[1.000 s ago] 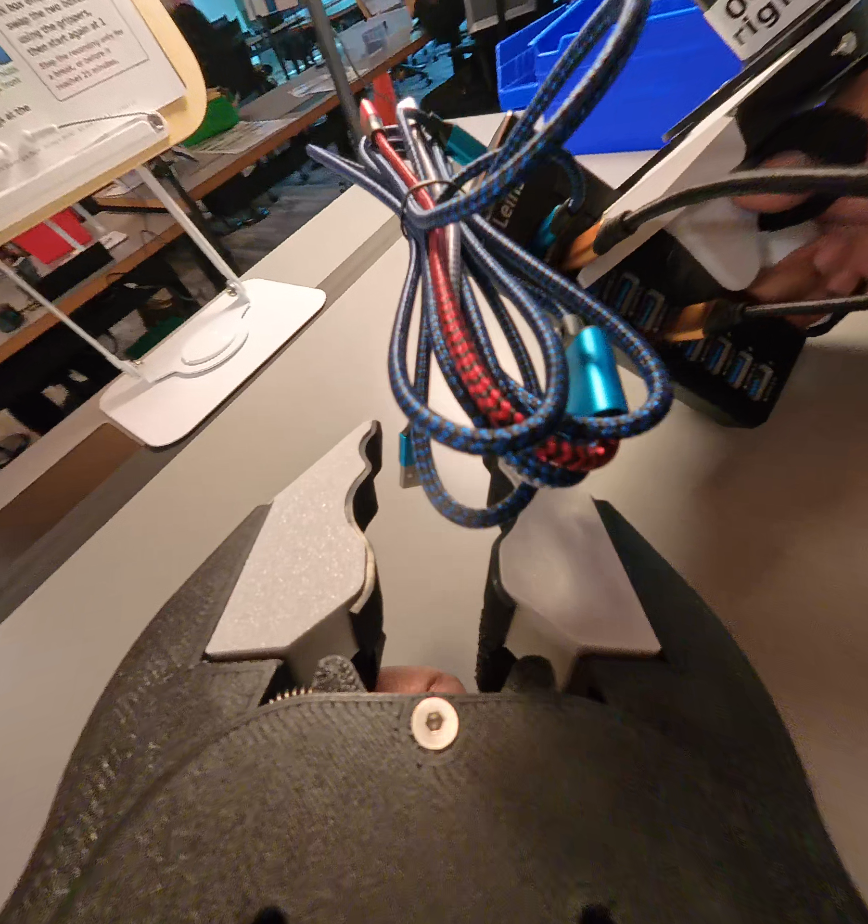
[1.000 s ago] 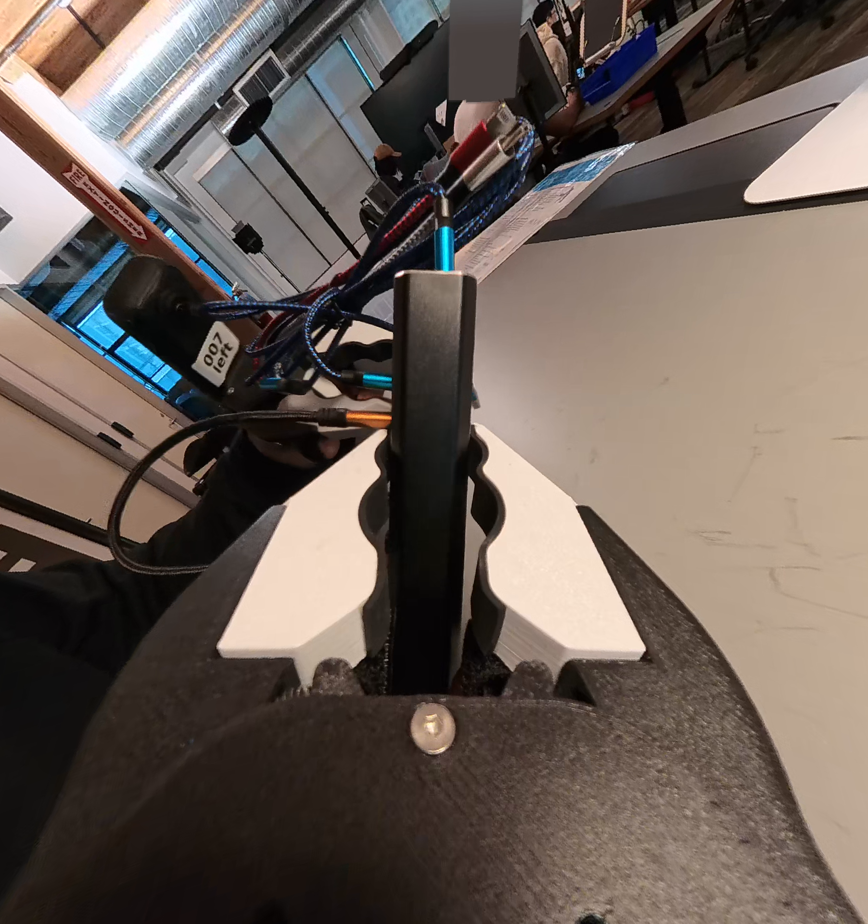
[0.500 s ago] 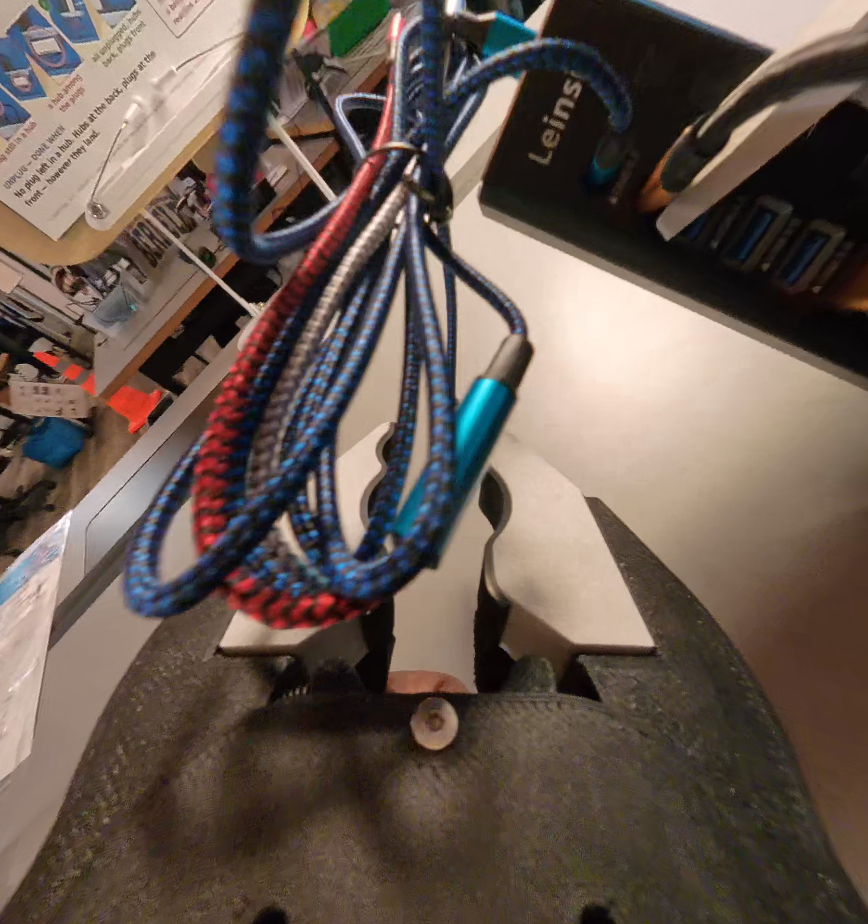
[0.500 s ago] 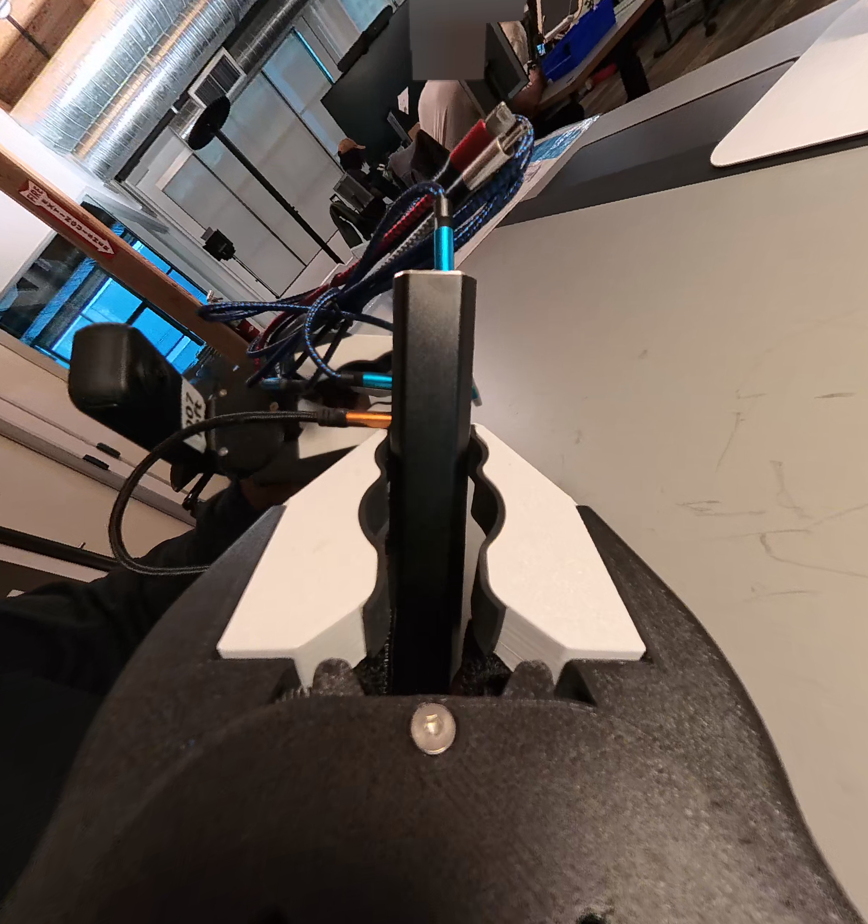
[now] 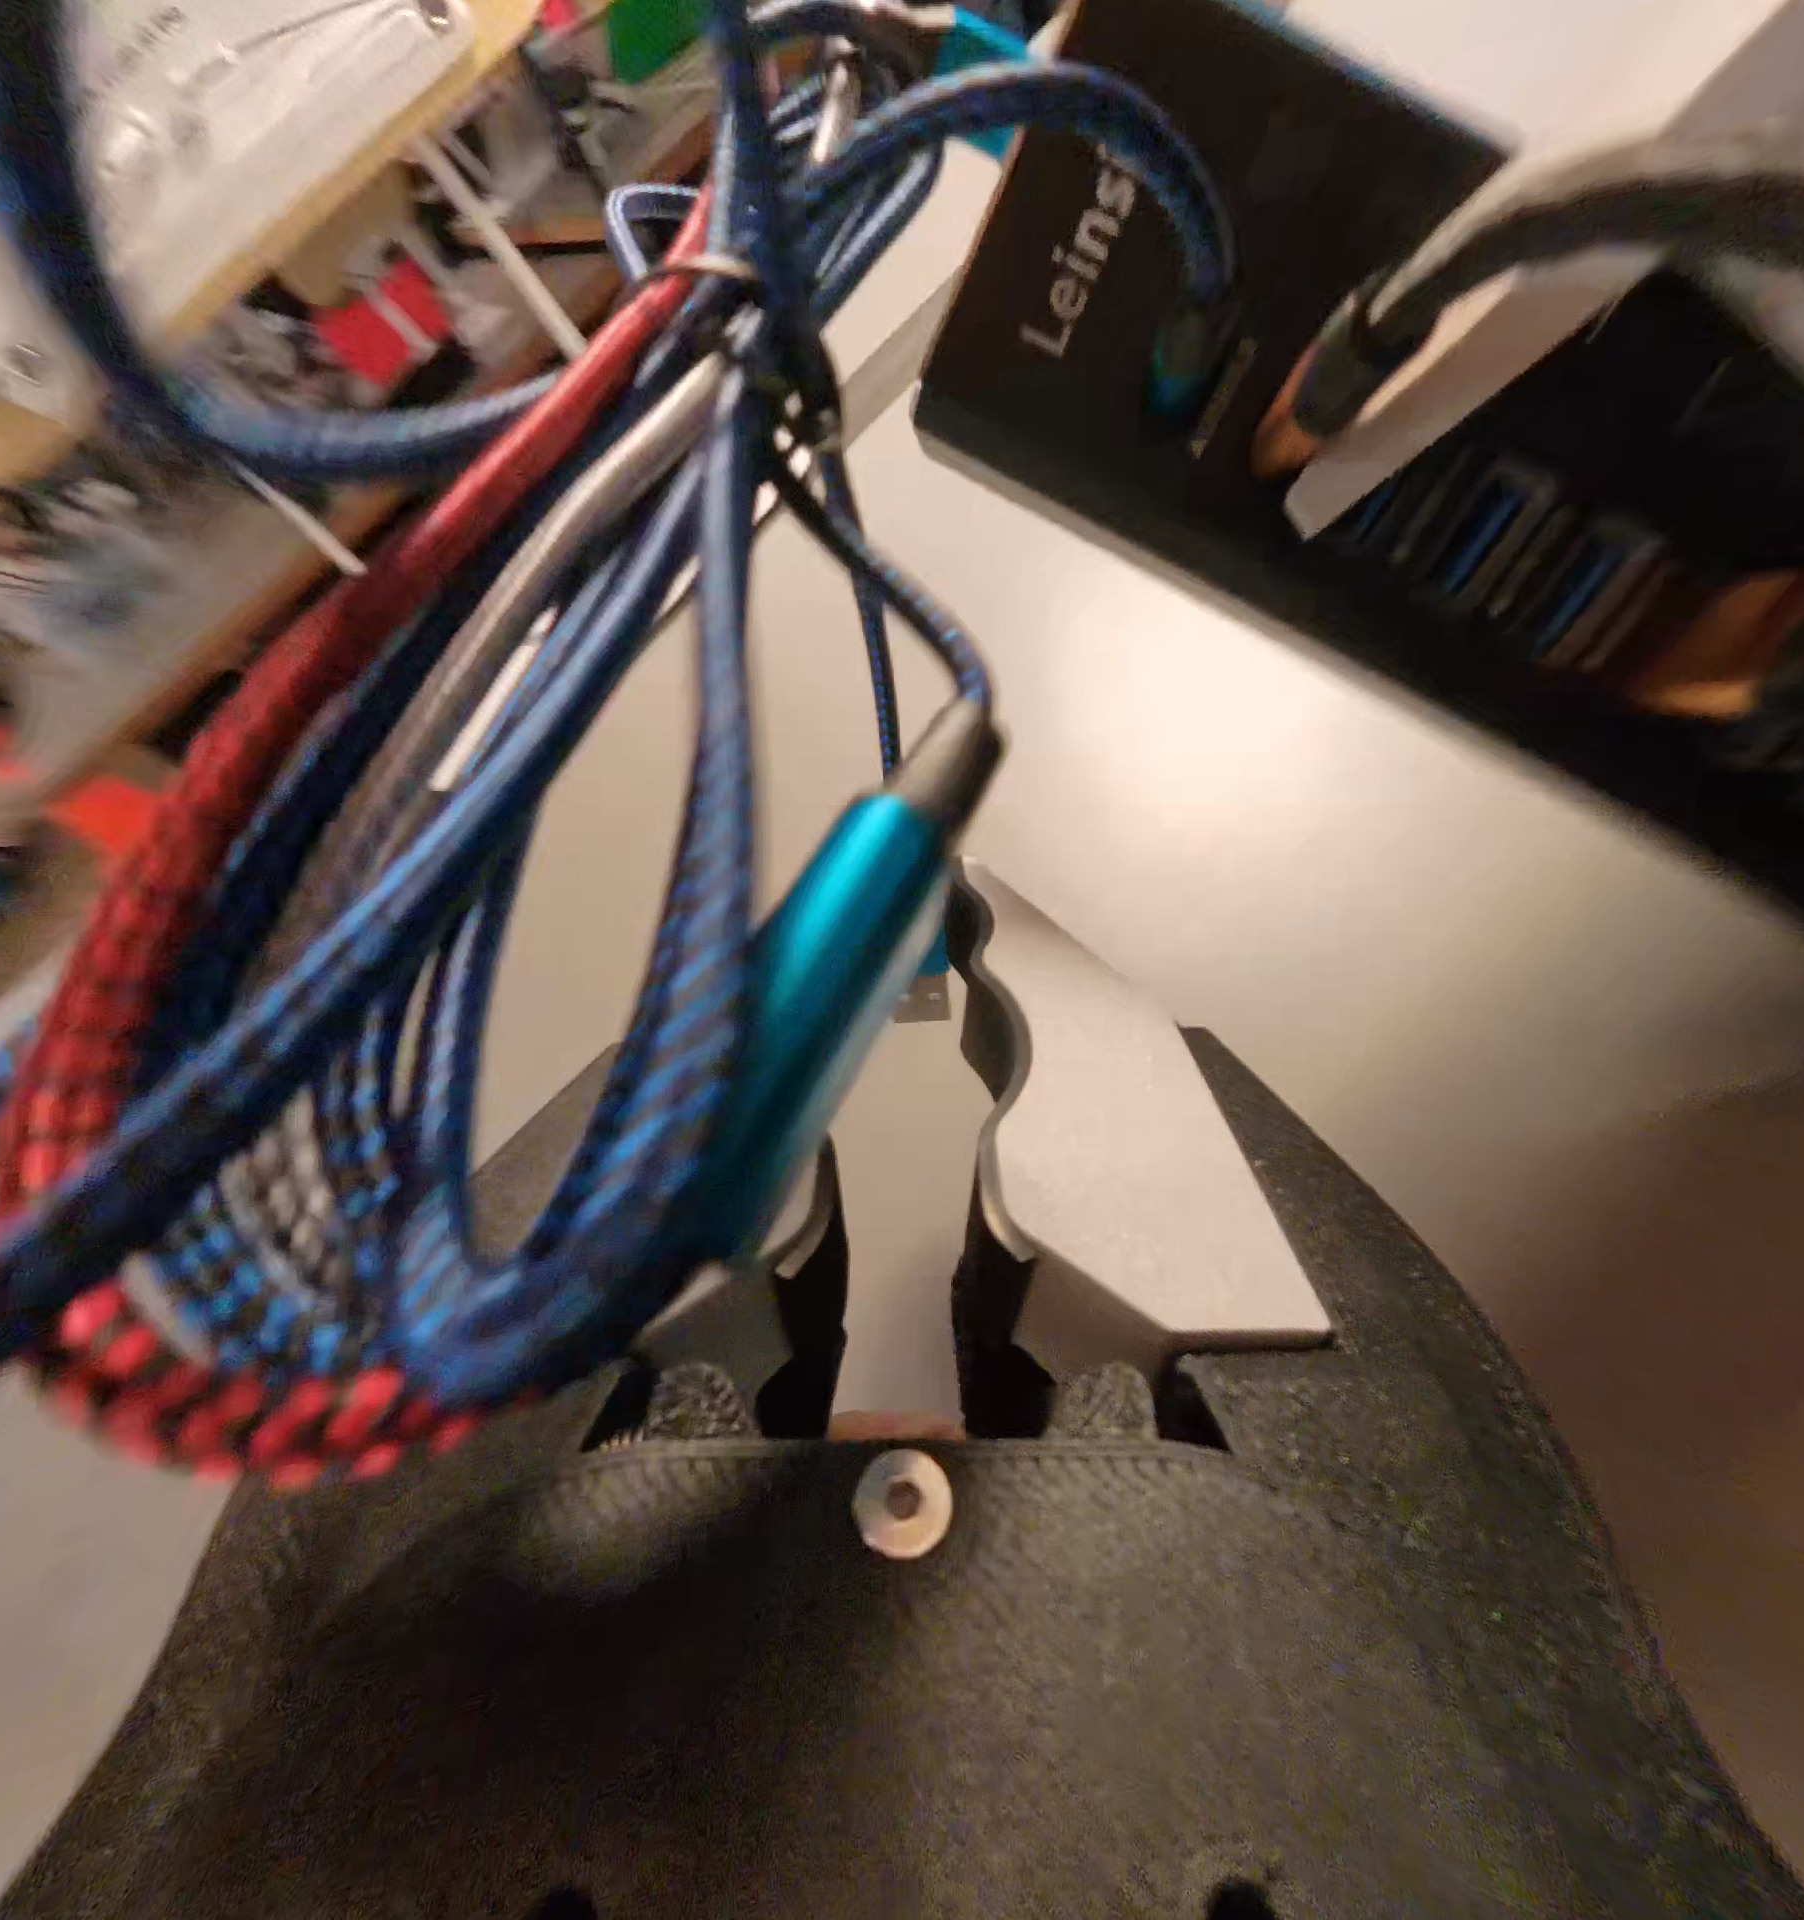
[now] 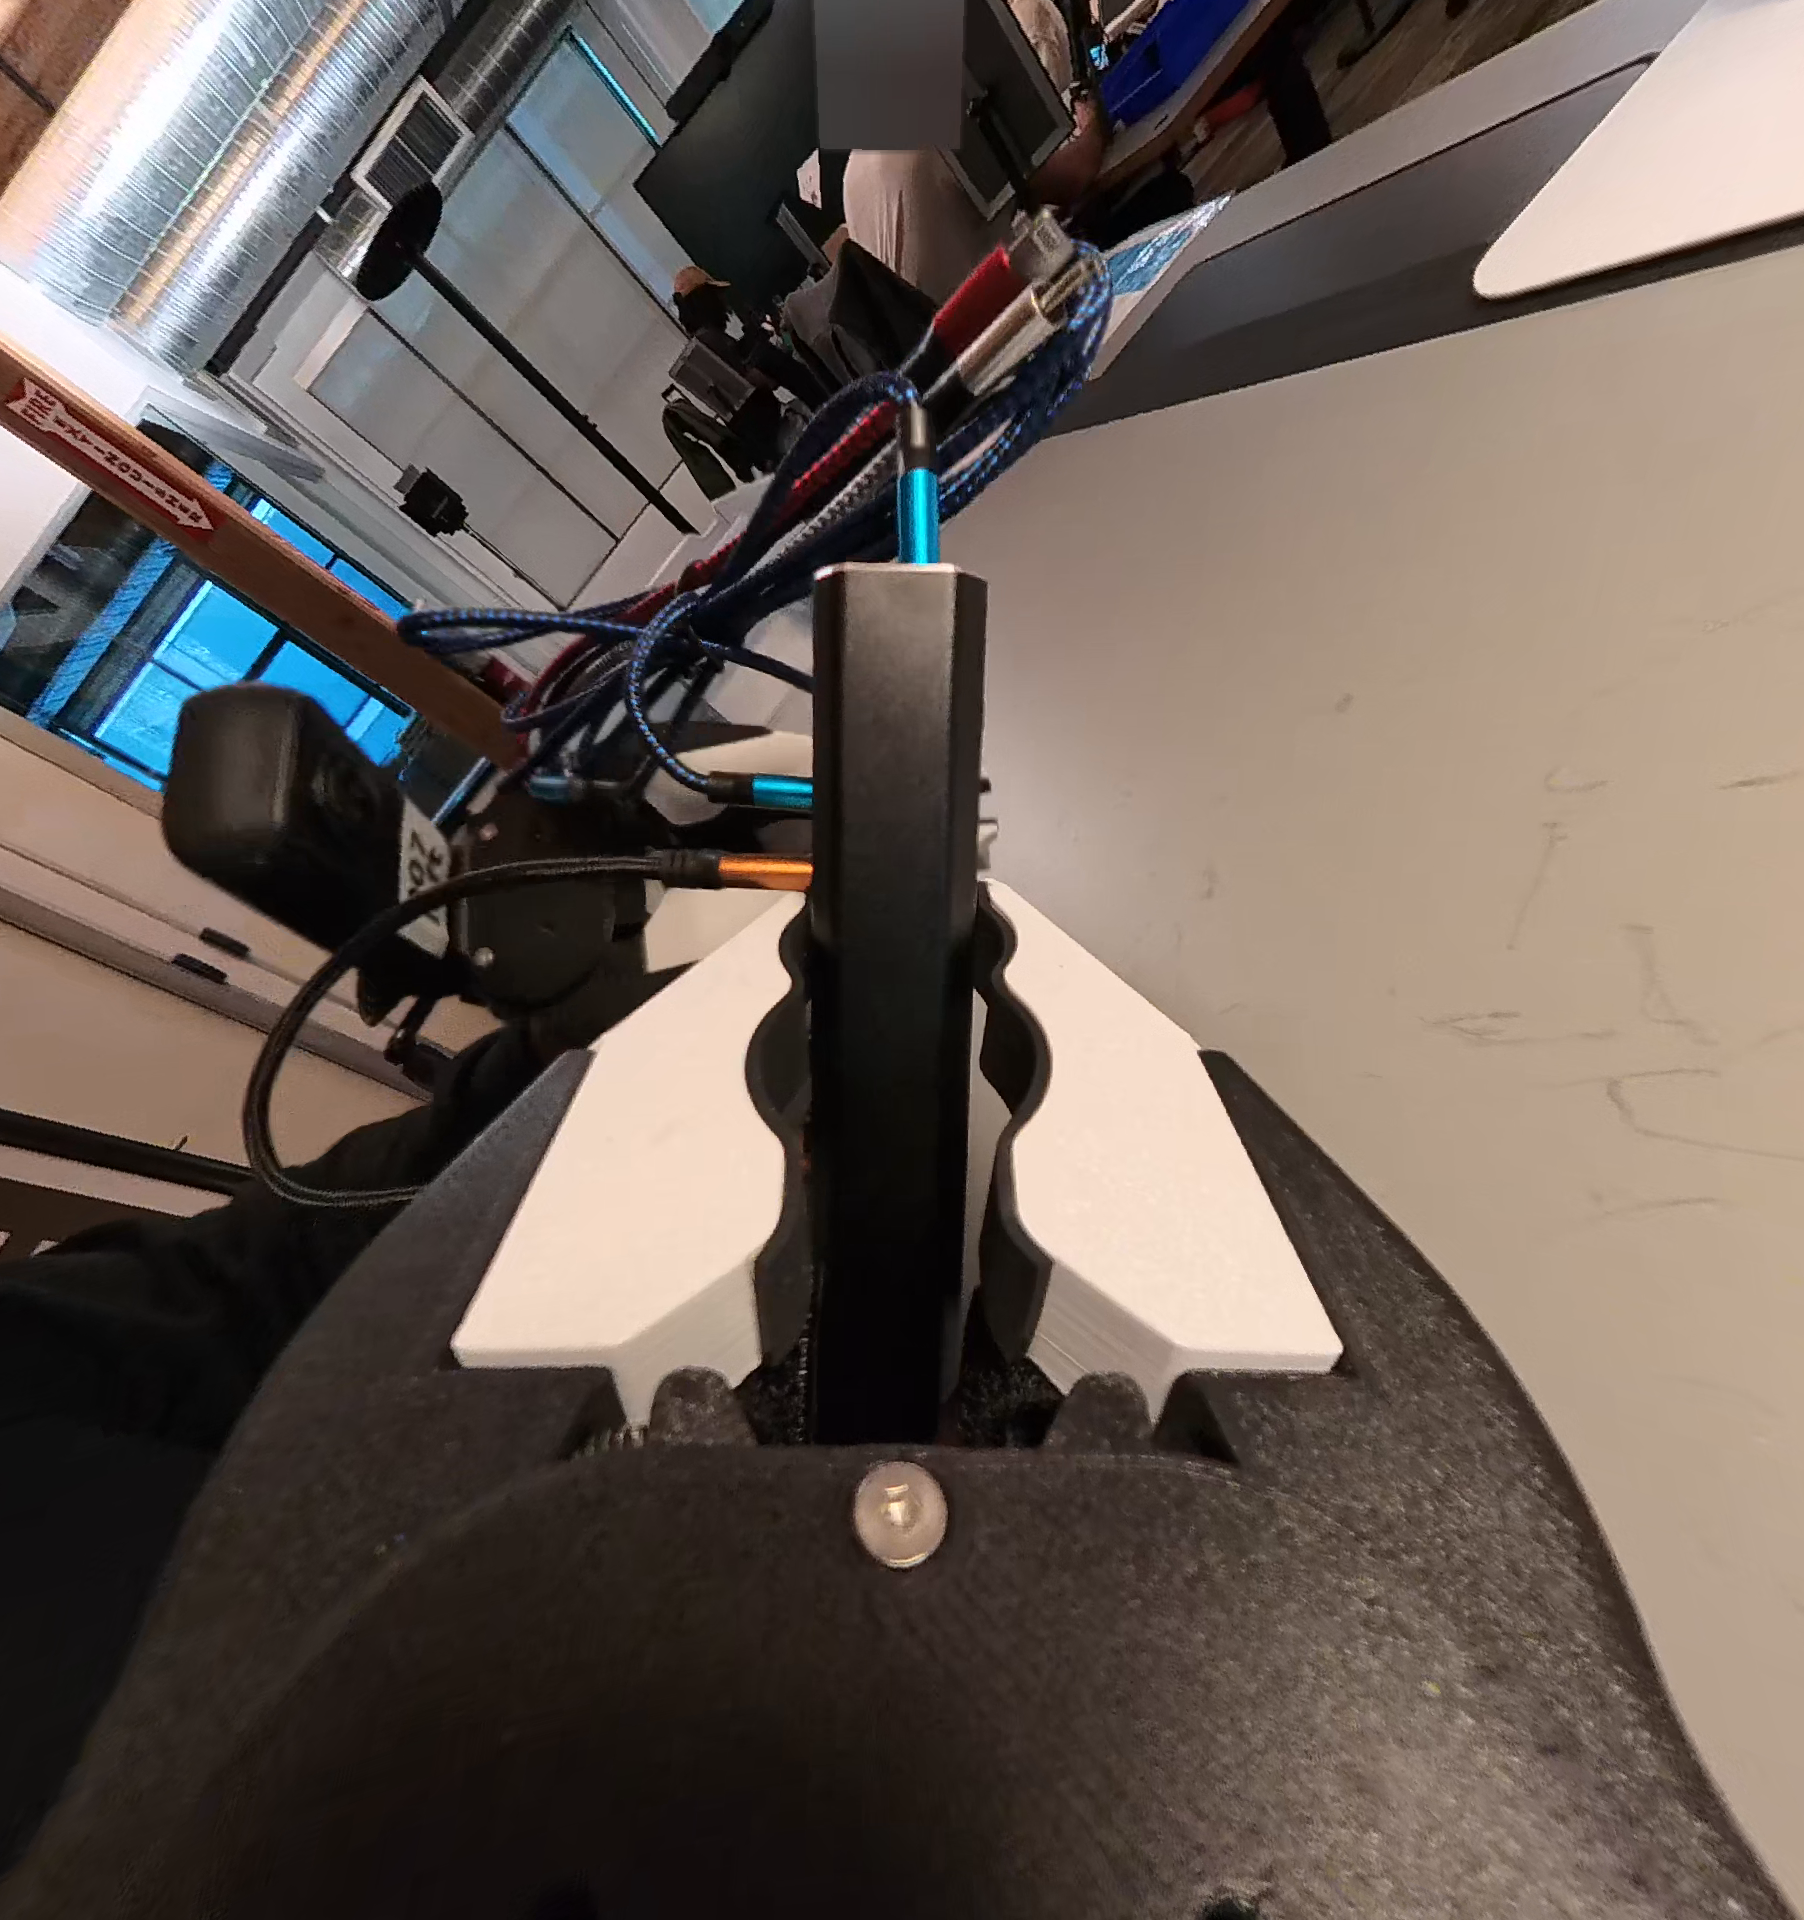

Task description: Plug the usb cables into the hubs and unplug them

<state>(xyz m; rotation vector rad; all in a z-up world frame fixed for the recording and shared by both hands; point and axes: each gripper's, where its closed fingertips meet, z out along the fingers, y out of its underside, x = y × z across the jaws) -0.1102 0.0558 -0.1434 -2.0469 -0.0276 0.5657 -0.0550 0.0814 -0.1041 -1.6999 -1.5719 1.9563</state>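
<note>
Jaws of the right gripper (image 6: 898, 1039) are closed on a black USB hub (image 6: 898, 935), held on edge above the pale tabletop (image 6: 1449, 831); jaws of the left gripper (image 5: 903, 1049) stand apart with nothing clamped between them. A bundle of braided USB cables (image 5: 378, 1039), blue, red and grey, tied near its top with a thin loop, hangs from the hub and drapes over the left finger of the left gripper. One loose teal-shelled connector (image 5: 836, 977) dangles at the mouth of the gap, its metal tip just beside the right finger; the left wrist view is blurred, so contact cannot be confirmed. On the hub, a teal plug (image 6: 773, 792) and an orange plug (image 6: 763, 871) sit seated in side ports, and a further teal plug (image 6: 919, 514) stands in the end face. Assessment: the step in hand appears to be capture of the loose connector for insertion. Risks noted: the connector is swinging free and lies slantwise to the gap, so closing now may pinch the braid or the metal tip instead of the shell; the draped loops may snag the left finger and drag on the seated plugs; a skewed grip would present the plug crooked to a port and jam it.
</note>
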